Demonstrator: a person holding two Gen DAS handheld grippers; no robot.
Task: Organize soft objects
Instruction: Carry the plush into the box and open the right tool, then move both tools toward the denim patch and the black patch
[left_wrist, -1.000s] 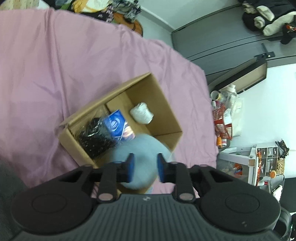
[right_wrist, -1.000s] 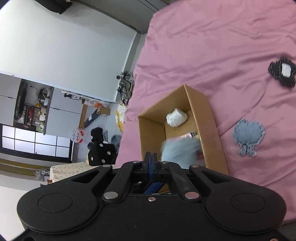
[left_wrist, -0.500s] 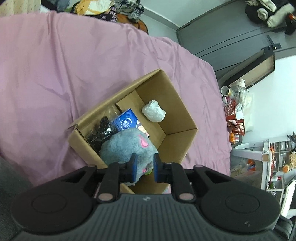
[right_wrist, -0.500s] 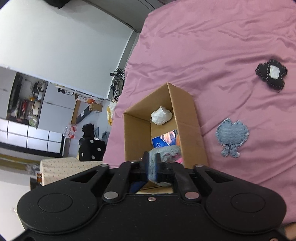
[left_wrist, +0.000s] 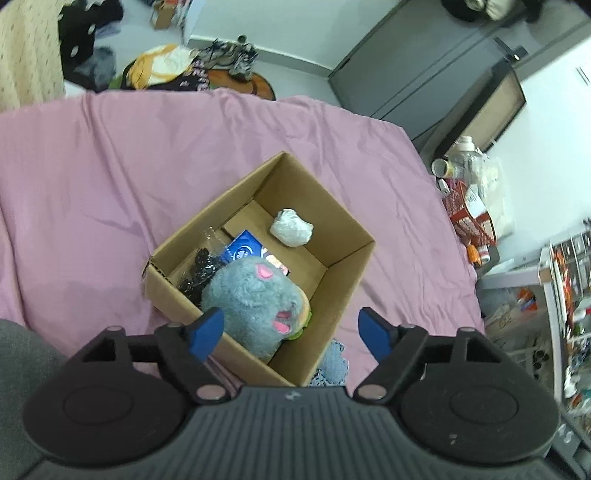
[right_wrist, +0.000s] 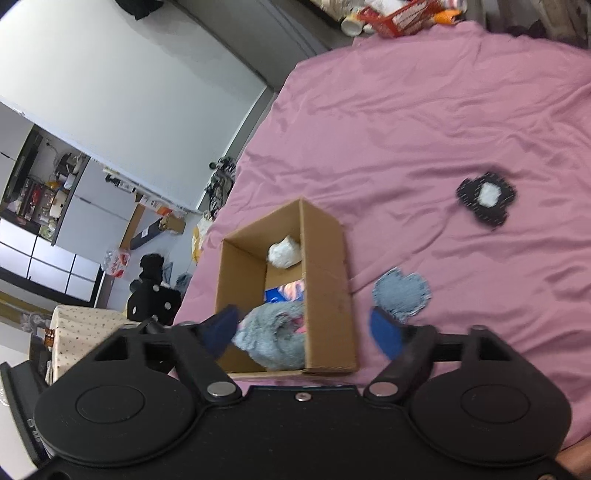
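**A:** So, what can't you make out?

**B:** Plenty inside the cardboard box (left_wrist: 343, 291). The grey plush toy (left_wrist: 255, 299) fills the near end and covers most of a blue packet (left_wrist: 242, 249) and a black crinkly bag (left_wrist: 199, 271) at its 10 o'clock. I can't read the packet. In the right wrist view the box wall hides part of the plush toy (right_wrist: 271, 338), and the whole frame is a little blurred.

**A:** And the grippers?

**B:** The left gripper (left_wrist: 286, 334) has its jaws opening, blue pads wide apart. The plush lies between them but neither pad touches it; it rests in the box. The right gripper (right_wrist: 308, 334) is opening too, with the near box corner and plush between its pads, nothing pressed.

**A:** Anything else in the box?

**B:** A white crumpled bundle (left_wrist: 291, 232) at the far end, at 12 o'clock from the plush, well apart from it.

**A:** Outside it?

**B:** In the right wrist view, a blue-grey knitted patch (right_wrist: 402, 295) lies at 3 o'clock of the box, partly behind the right pad. A black patch with a white centre (right_wrist: 485, 197) sits at 2 o'clock, smeared by blur. The left wrist view catches only a scrap of the knitted patch (left_wrist: 332, 363), cut off by the gripper body.

**A:** The surface?

**B:** A wrinkled pink sheet (left_wrist: 110, 177). Beyond its edge at 12 o'clock there is a pile of clothes (left_wrist: 173, 68) on a pale floor, and grey cabinets (left_wrist: 424, 66) at 1 o'clock. A red wire basket (left_wrist: 471, 214) of clutter stands at 3 o'clock.
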